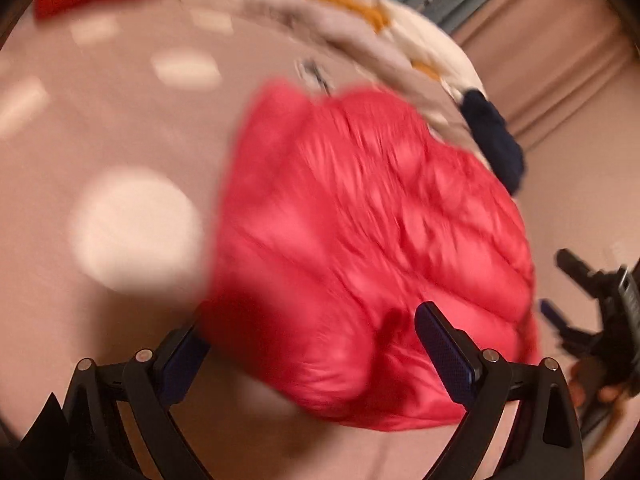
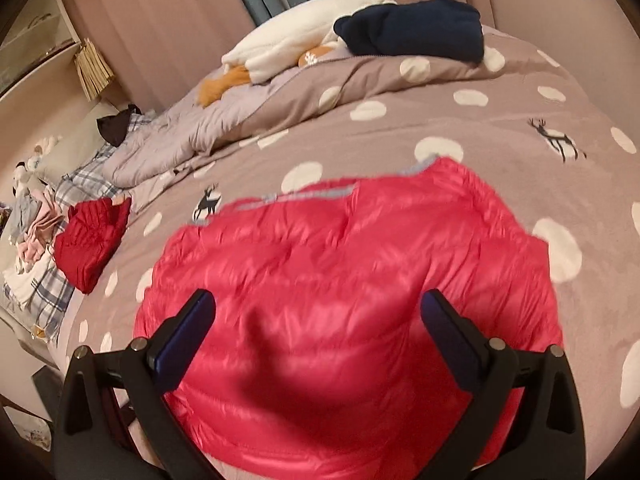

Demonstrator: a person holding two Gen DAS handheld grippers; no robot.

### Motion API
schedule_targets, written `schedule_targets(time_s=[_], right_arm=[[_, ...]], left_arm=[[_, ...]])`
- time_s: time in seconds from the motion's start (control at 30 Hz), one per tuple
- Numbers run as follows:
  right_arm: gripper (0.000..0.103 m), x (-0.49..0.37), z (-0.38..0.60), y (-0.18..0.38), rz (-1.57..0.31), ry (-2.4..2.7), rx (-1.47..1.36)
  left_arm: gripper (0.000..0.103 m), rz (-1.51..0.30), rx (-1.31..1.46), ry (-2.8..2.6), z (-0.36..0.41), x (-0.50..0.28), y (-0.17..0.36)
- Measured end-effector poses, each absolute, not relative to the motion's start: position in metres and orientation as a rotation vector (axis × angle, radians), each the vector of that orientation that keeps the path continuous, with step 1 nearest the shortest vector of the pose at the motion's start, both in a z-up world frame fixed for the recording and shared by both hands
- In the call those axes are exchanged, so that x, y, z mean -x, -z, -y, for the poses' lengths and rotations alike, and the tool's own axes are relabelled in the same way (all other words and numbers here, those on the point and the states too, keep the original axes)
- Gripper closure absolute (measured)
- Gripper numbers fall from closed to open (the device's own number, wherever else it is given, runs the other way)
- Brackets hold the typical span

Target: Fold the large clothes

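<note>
A red quilted jacket [image 2: 344, 300] lies bunched on a bed, on a taupe cover [image 2: 500, 128] printed with white dots and small deer figures; a strip of grey lining shows along the jacket's far edge. No brand, label or writing can be read on anything, and the left wrist view is too blurred by motion for fine print. The right gripper [image 2: 318, 324] hangs just above the jacket's near part with its two fingers spread wide and nothing between them. The left gripper [image 1: 312, 344] likewise stands agape over the jacket [image 1: 372, 248], its blue pads bare; whether either finger touches the cloth cannot be told. At the right edge of the left view the other gripper [image 1: 600, 320] shows dimly, with a bit of a hand behind it. Farther up the bed a navy garment [image 2: 412, 28] rests on the rumpled cover beside a white fleece [image 2: 304, 44] with orange patches. A second, darker red garment [image 2: 92, 240] lies well apart near the left edge, next to plaid bedding [image 2: 80, 184] and a heap of pale clothes [image 2: 32, 232].
</note>
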State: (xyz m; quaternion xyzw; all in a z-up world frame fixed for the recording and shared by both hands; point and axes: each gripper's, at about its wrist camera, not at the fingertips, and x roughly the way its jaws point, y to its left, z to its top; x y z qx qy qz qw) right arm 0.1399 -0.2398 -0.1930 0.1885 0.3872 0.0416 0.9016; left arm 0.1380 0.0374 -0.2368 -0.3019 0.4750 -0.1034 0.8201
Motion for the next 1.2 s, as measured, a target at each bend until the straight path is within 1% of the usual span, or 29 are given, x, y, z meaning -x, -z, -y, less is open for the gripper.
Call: schedule_targets(time_s=[0.07,0.13,0.23,0.33,0.43,0.53,0.57,0.63,0.77,0.8,0.83,0.87,0.93,0.97,1.1,1.17,1.2], right_arm=[[0.0,-0.141,0.238,0.2,-0.822,-0.1,-0.366],[0.0,-0.147,0.237,0.213,-0.847,-0.036,-0.28],[0.0,-0.156,0.235,0.249,-0.906,-0.029,-0.209],[0.0,-0.158,0.213,0.272,-0.866,0.043,-0.05],[0.0,-0.158,0.206,0.282,-0.796,0.097,-0.033],[0.0,-0.161,0.207,0.285,-0.793,0.095,-0.038],[0.0,-0.162,0.207,0.287,-0.79,0.097,-0.036],[0.0,-0.161,0.205,0.29,-0.782,0.104,-0.034],[0.0,-0.159,0.205,0.287,-0.775,0.109,-0.035],[0.0,-0.158,0.207,0.285,-0.772,0.105,-0.04],[0.0,-0.156,0.208,0.283,-0.769,0.094,-0.051],[0.0,-0.155,0.211,0.28,-0.771,0.075,-0.06],[0.002,-0.148,0.221,0.267,-0.799,0.005,-0.091],[0.004,-0.14,0.232,0.257,-0.786,-0.01,-0.139],[0.003,-0.086,0.292,0.214,-0.625,0.053,-0.367],[0.003,-0.071,0.318,0.209,-0.602,0.11,-0.438],[0.005,-0.067,0.333,0.214,-0.628,0.136,-0.474]], left_arm=[[0.006,-0.971,0.699,0.219,-0.036,-0.142,0.242],[0.006,-0.958,0.726,0.217,-0.035,-0.148,0.243],[0.006,-0.949,0.781,0.236,-0.035,-0.16,0.245],[0.006,-0.949,0.809,0.295,-0.032,-0.178,0.246],[0.006,-0.942,0.797,0.343,-0.021,-0.194,0.248],[0.006,-0.926,0.839,0.333,-0.024,-0.203,0.25],[0.008,-0.921,0.846,0.317,-0.022,-0.206,0.25],[0.017,-0.919,0.808,0.276,-0.016,-0.21,0.248],[0.028,-0.908,0.758,0.238,-0.012,-0.207,0.246],[0.035,-0.917,0.753,0.24,-0.014,-0.207,0.246],[0.043,-0.929,0.765,0.244,-0.018,-0.207,0.245],[0.047,-0.945,0.782,0.251,-0.021,-0.207,0.244],[0.06,-0.957,0.807,0.258,-0.028,-0.207,0.238],[0.062,-0.955,0.788,0.249,-0.028,-0.206,0.233],[0.067,-0.92,0.633,0.196,-0.015,-0.187,0.212],[0.068,-0.902,0.594,0.179,-0.012,-0.182,0.206],[0.068,-0.891,0.574,0.173,-0.01,-0.179,0.202]])
